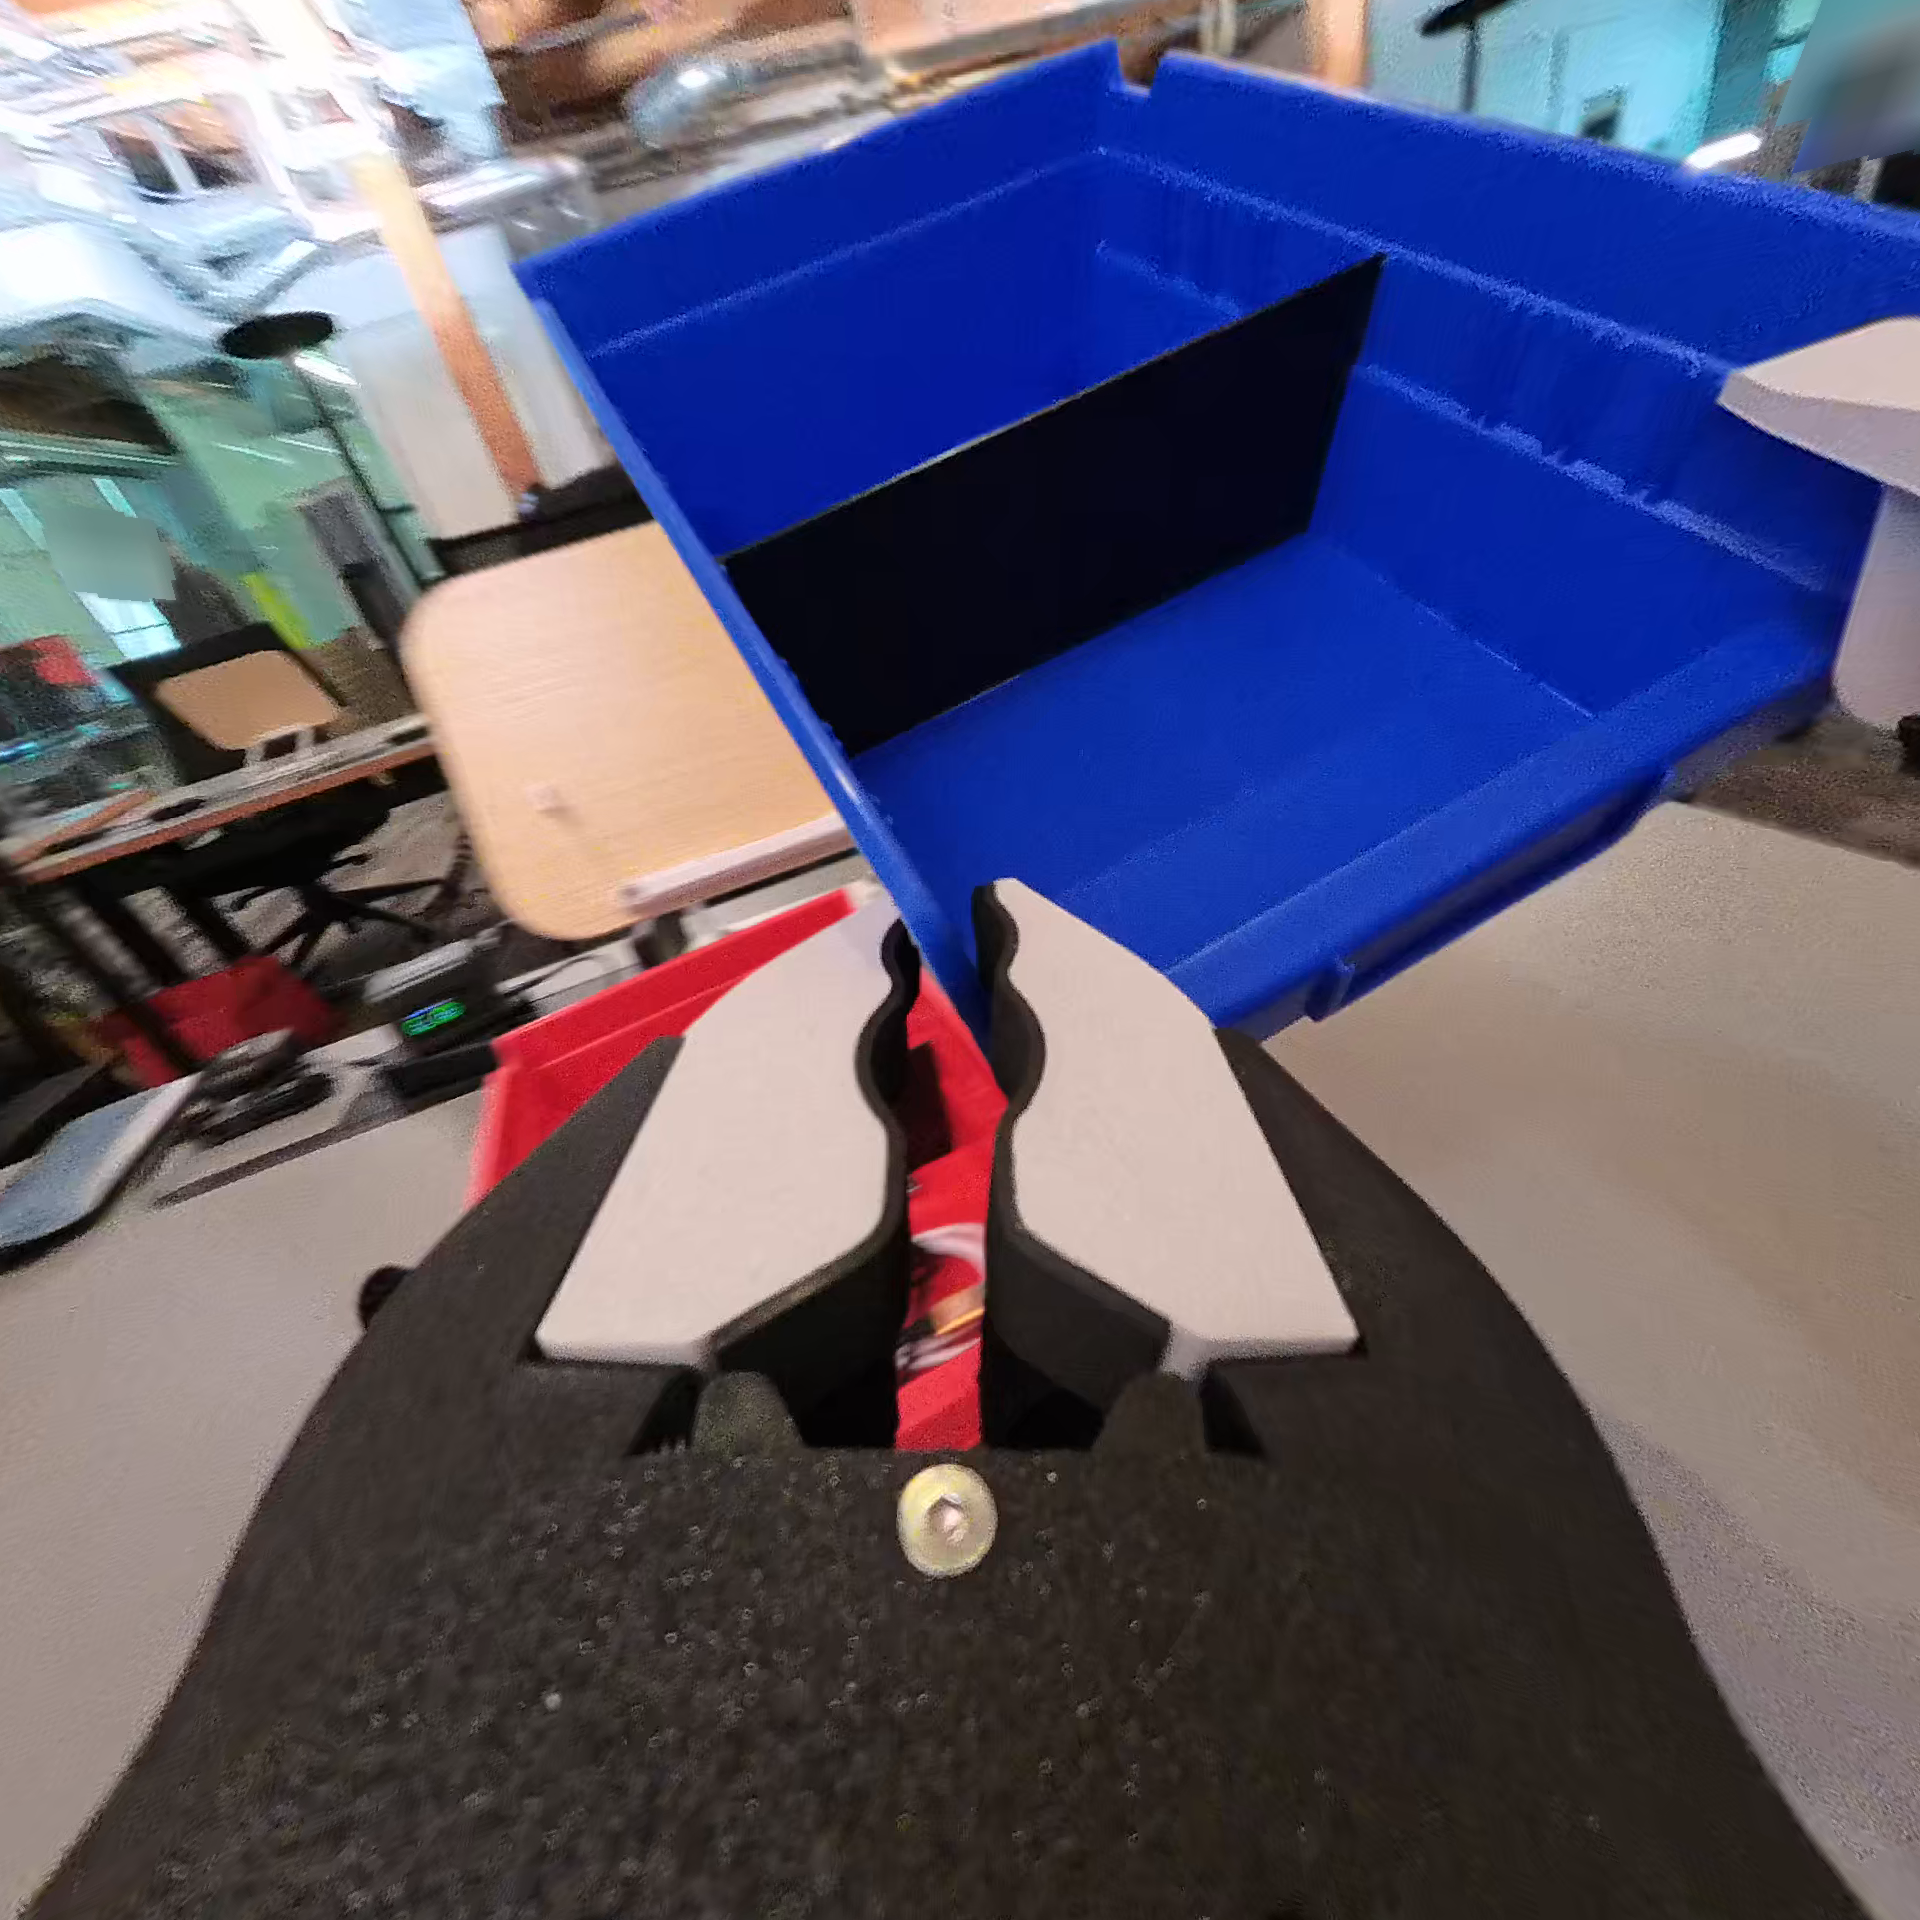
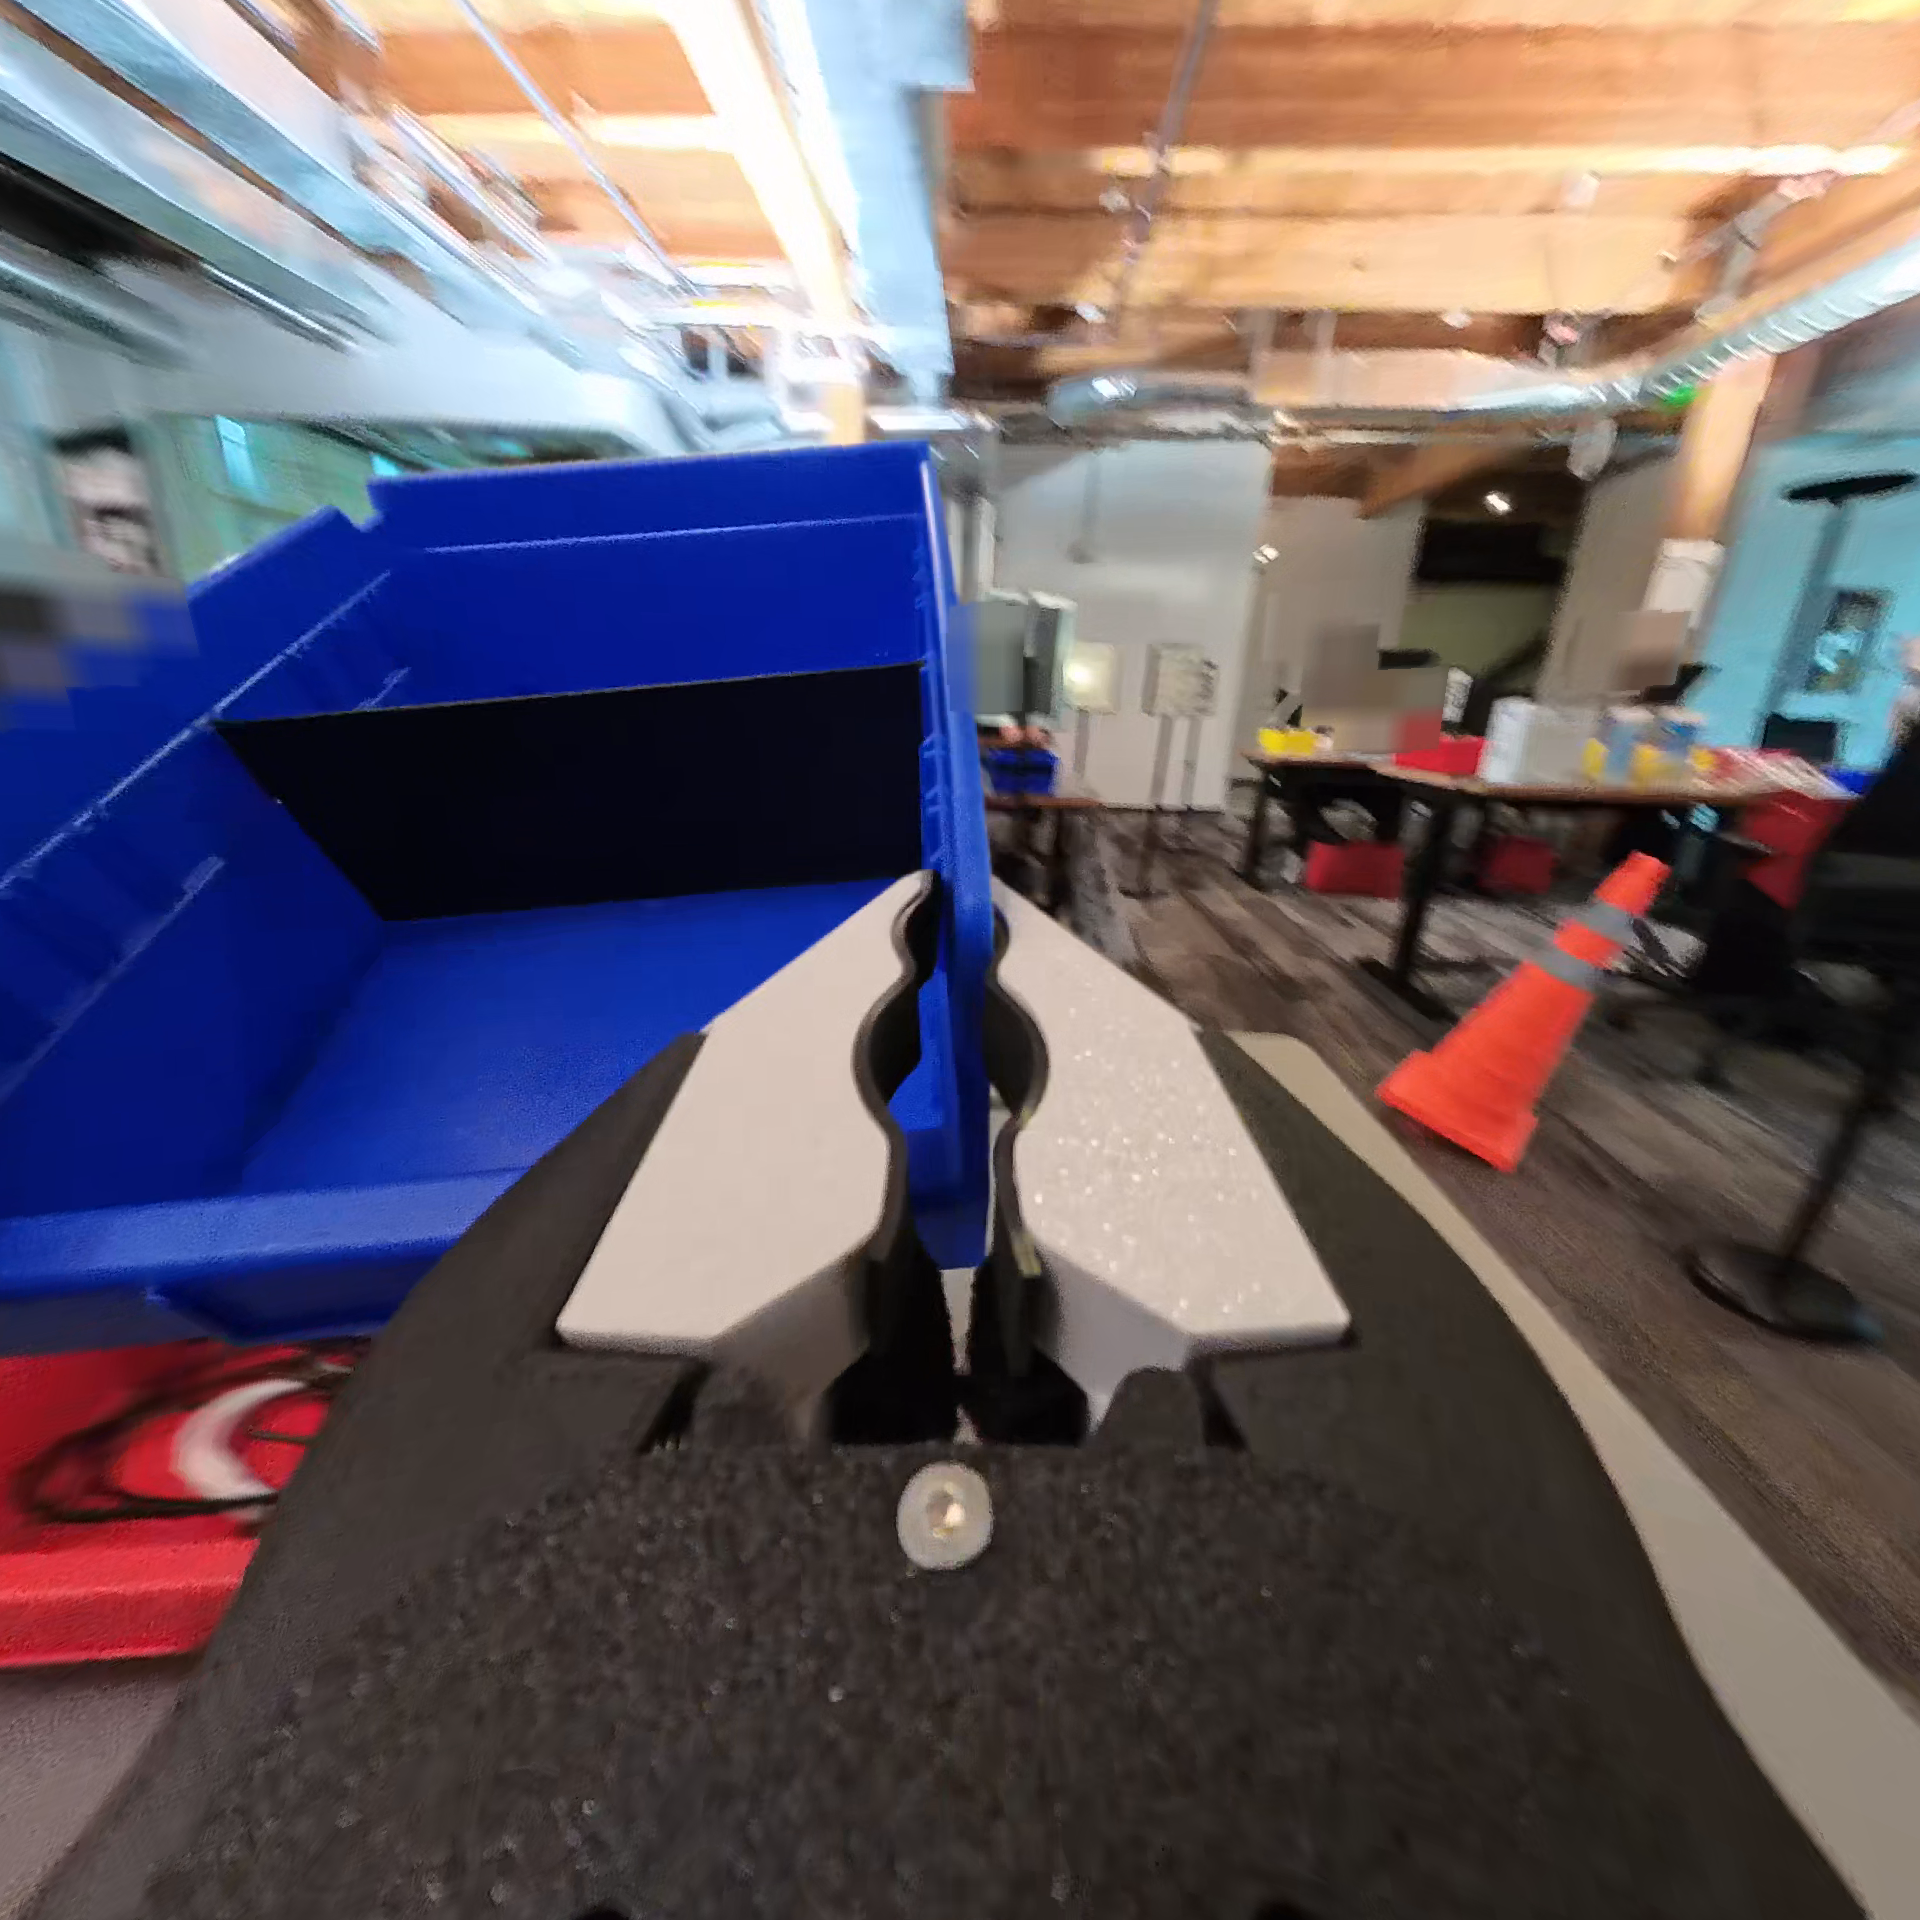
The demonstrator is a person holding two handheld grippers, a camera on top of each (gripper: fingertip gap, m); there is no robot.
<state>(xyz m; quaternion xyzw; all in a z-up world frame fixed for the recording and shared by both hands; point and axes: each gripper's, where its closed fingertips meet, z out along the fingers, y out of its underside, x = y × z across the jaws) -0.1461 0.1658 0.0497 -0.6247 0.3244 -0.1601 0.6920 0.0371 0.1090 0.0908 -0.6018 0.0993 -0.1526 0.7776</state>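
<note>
The left gripper pinches the left wall of the blue bin, jaws nearly closed on it; the right gripper clamps the opposite wall. The bin hangs tilted above a red bin on the bench. It looks empty, light and stiff, its thin rims good holds. Open bench lies rightward.

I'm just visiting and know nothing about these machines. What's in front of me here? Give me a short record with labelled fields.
Left gripper: jaws shut on the side wall of the blue plastic bin
Right gripper: jaws shut on the opposite side wall
Blue plastic bin: lifted and tilted, nothing visible inside
Black divider panel: upright across the bin, splitting it in two
Red plastic bin: below the blue one, contents unclear
Grey tabletop: under both bins
Orange traffic cone: on the floor beyond the table
</note>
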